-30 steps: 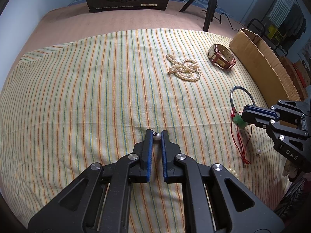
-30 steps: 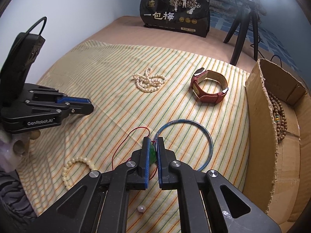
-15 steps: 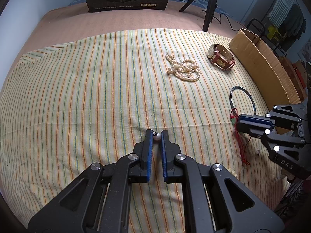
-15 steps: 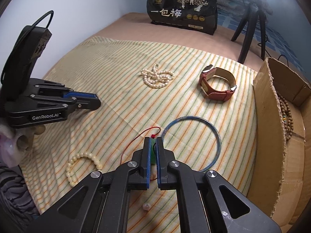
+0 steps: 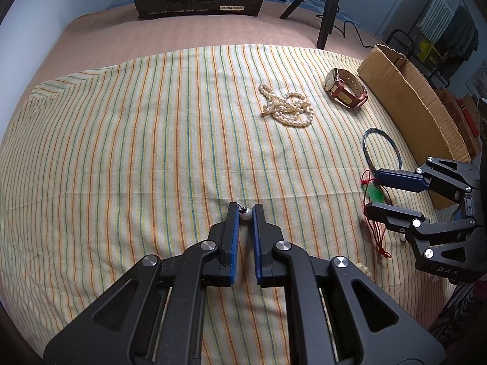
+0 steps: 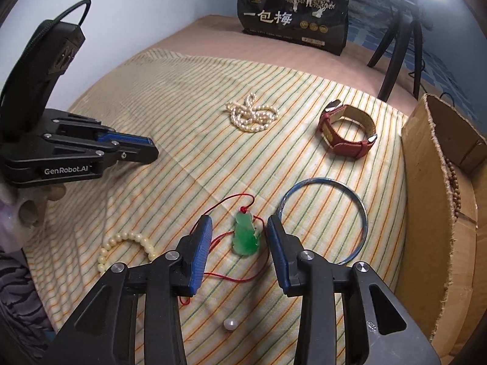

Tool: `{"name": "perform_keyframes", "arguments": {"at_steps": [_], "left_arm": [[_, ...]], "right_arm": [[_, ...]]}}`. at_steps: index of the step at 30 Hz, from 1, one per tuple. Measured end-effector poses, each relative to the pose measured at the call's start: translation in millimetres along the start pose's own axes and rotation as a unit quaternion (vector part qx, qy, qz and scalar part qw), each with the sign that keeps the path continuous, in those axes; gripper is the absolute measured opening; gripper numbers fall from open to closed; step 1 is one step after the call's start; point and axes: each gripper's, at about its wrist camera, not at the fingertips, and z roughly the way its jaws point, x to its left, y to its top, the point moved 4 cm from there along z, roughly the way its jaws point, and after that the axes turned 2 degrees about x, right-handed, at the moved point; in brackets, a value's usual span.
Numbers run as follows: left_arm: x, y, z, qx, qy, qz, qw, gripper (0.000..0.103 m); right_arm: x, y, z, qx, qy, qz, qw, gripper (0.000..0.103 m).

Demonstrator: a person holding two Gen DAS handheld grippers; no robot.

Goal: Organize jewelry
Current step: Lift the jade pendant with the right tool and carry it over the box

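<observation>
So the left gripper (image 5: 245,213) has its blue pads pinched on a small white pearl bead with a tiny dark cap (image 5: 245,213), right at the fingertips, over the middle of the yellow cloth with green and orange stripes (image 5: 121,140) that covers the bed.

The right gripper (image 6: 239,231) has just let its jaws spread apart. The green carved jade pendant on a thin red cord (image 6: 246,235) lies flat on the cloth between the pads, touching neither one. The cord loops out around it and runs under the left pad.

Just right of the pendant, toward the cloth's right edge, sits a thin blue metal bangle (image 6: 362,213). Beyond the bangle, at the cloth's right edge, stands a brown cardboard box (image 6: 426,188) with a string of brown wooden beads (image 6: 455,185) inside.

A cream bead bracelet (image 6: 121,241) curls near the cloth's near-left edge, and a loose white pearl (image 6: 229,324) rests by the near edge. Farther back there's a bunched white pearl necklace (image 6: 251,115) and a watch with a red leather strap (image 6: 347,137) lying on its side.
</observation>
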Motion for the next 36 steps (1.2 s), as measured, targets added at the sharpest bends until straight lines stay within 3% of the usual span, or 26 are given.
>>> {"name": "perform_keyframes", "arguments": {"at_steps": [6, 7, 9, 17, 25, 36], "left_arm": [[-0.2, -0.1, -0.2, 0.000, 0.000, 0.000, 1.0000, 0.006], [-0.3, 0.0, -0.1, 0.000, 0.000, 0.000, 1.0000, 0.006], [-0.4, -0.1, -0.4, 0.000, 0.001, 0.000, 1.0000, 0.006], [-8.1, 3.7, -12.2, -0.010, 0.005, 0.009, 0.9999, 0.006], [-15.6, 12.4, -52.6, -0.045, 0.001, 0.006, 0.9990, 0.006], [-75.2, 33.0, -103.6, -0.097, -0.023, 0.041, 0.9941, 0.006]], "right_arm": [[0.2, -2.3, 4.7, 0.011, 0.001, -0.002, 1.000, 0.036], [0.0, -2.1, 5.0, 0.011, -0.001, -0.003, 1.000, 0.032], [-0.9, -1.0, 4.9, 0.012, -0.003, -0.004, 1.000, 0.015], [-1.3, 0.6, -6.3, 0.000, 0.000, 0.000, 1.000, 0.015], [-6.9, 13.4, -50.7, -0.049, 0.007, 0.019, 0.999, 0.015], [-21.7, 25.3, -122.9, -0.116, 0.000, 0.035, 0.993, 0.015]]}}
